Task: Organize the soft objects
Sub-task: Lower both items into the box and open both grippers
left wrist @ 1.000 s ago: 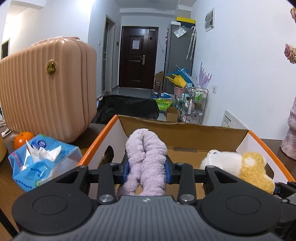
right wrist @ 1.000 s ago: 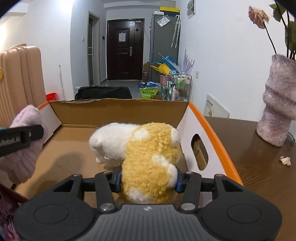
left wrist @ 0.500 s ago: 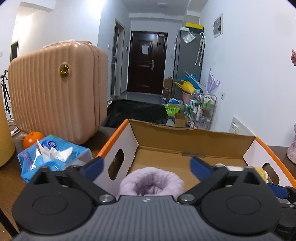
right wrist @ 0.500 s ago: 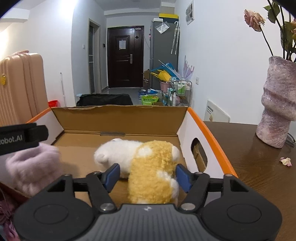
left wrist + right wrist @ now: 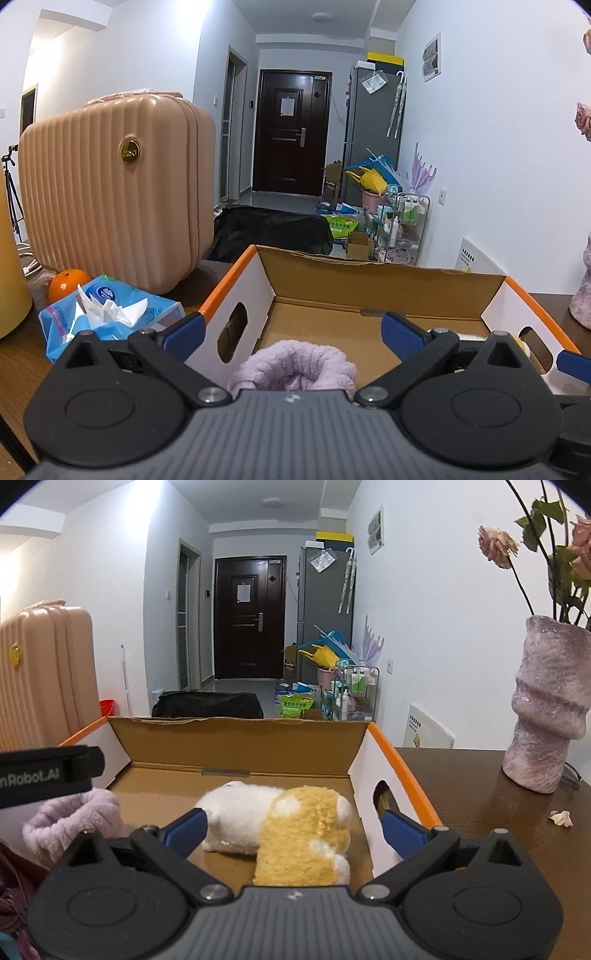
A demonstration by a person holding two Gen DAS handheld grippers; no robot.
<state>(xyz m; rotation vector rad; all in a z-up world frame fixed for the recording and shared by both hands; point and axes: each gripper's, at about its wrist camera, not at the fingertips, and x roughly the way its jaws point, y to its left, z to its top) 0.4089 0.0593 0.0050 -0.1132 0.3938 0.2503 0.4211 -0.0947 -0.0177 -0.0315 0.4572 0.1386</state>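
Both soft things lie inside the cardboard box [image 5: 236,746] on the counter [image 5: 480,794], each just ahead of the tool nearest it.

The left gripper [image 5: 291,332] has its jaws spread as wide as they go, gripping nothing. The lilac plush roll [image 5: 295,363] sits low between them and close to the tool's body, at the box's left near corner, with neither blue pad touching it. In the left wrist view it shows as a curled loop with no clear long axis.

The right gripper [image 5: 291,823] has its jaws opening at this moment. The white-and-yellow plush toy [image 5: 284,827] lies between them on the box floor, clear of both pads. Its long axis runs slantwise, the white end pointing away and to the left, the yellow end nearest the tool.

Judging from this, both toys are delivered and any next move is a withdrawal. Each tool would need to back straight out along its own pointing line. The right gripper's right pad sits close to the box's right wall [image 5: 364,775], by the handle cutout, so a sideways drift there could catch the cardboard.
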